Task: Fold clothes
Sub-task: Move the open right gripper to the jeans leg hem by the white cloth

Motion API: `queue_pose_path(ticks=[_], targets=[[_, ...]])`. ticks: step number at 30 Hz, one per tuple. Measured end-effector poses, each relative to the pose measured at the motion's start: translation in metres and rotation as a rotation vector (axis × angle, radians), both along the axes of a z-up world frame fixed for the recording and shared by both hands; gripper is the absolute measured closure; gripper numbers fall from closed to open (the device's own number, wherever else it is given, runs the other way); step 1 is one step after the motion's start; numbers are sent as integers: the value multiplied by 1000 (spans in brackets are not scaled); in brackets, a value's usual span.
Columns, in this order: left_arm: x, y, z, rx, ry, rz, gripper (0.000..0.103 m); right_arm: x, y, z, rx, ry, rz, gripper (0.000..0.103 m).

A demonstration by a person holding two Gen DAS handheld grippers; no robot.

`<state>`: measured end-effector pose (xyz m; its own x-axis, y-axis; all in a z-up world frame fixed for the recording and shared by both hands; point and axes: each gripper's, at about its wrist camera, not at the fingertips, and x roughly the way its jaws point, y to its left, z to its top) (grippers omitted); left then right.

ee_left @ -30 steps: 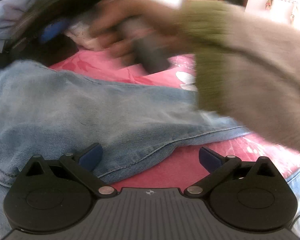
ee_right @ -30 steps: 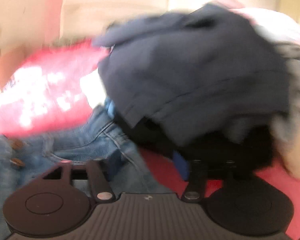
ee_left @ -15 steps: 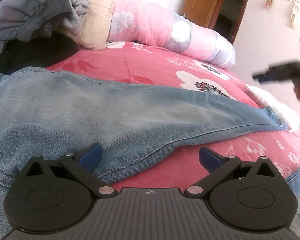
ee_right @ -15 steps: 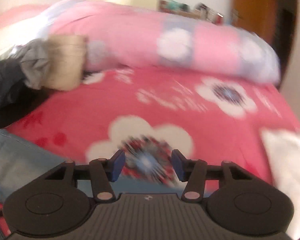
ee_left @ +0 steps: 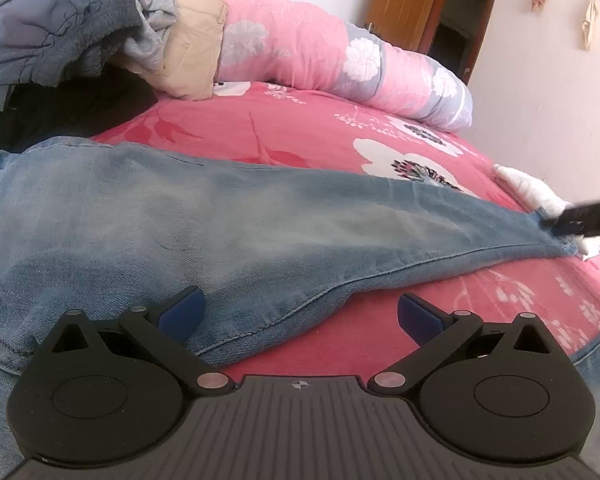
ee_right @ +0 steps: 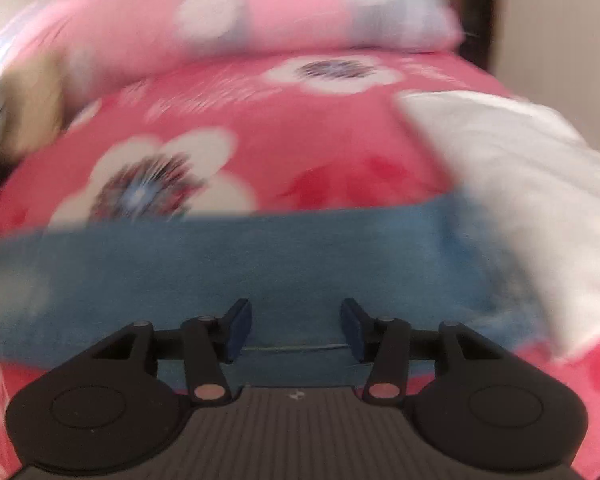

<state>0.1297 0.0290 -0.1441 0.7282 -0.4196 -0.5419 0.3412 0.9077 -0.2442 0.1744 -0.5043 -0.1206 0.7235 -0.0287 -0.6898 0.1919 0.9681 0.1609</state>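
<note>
Jeans spread flat along the red flowered bed, one leg running to the far right, likely laid out straight for folding. Left gripper parked wide apart over the near seam, gripping nothing. Right gripper at the leg's hem, jaws half apart and opening, denim between them unpinched, probably lining up a grab.

The jeans are spread flat across the bed, one leg stretched out toward 3 o'clock in the left wrist view. A pile of clothes is heaped behind them at about 11 o'clock. A rolled quilt is laid along the far side of the bed, 12 to 2 o'clock. A white cloth is tucked just beside the leg's end.
</note>
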Motion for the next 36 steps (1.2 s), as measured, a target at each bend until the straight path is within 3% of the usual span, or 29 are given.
queue_pose_path(ticks=[2, 5, 7, 13, 17, 22, 26, 28, 30, 33, 36], targets=[[0, 0, 0, 2, -1, 0, 0, 1, -24, 12, 89, -40, -56, 49], [-1, -1, 0, 1, -3, 1, 0, 18, -23, 21, 154, -53, -40, 49], [-1, -1, -1, 1, -3, 1, 0, 30, 13, 27, 144, -67, 73, 50], [-1, 1, -1, -9, -4, 0, 0, 70, 191, 7, 45, -97, 466, 62], [-1, 5, -1, -36, -7, -2, 0, 84, 250, -23, -9, -14, 549, 66], [-1, 9, -1, -64, -12, -6, 0, 42, 249, -26, -82, 14, 578, 66], [-1, 9, 0, -66, -13, -6, 0, 51, 242, -2, -21, 8, 532, 66], [0, 9, 0, -61, -12, -5, 0, 65, 252, -5, -34, -8, 513, 66], [0, 8, 0, -55, -10, -5, 0, 72, 263, -24, -71, 40, 527, 65], [1, 7, 0, -51, -9, -4, 0, 42, 267, -32, -136, -26, 547, 65], [1, 8, 0, -53, -10, -5, 0, 0, 254, -26, -142, -27, 563, 65]])
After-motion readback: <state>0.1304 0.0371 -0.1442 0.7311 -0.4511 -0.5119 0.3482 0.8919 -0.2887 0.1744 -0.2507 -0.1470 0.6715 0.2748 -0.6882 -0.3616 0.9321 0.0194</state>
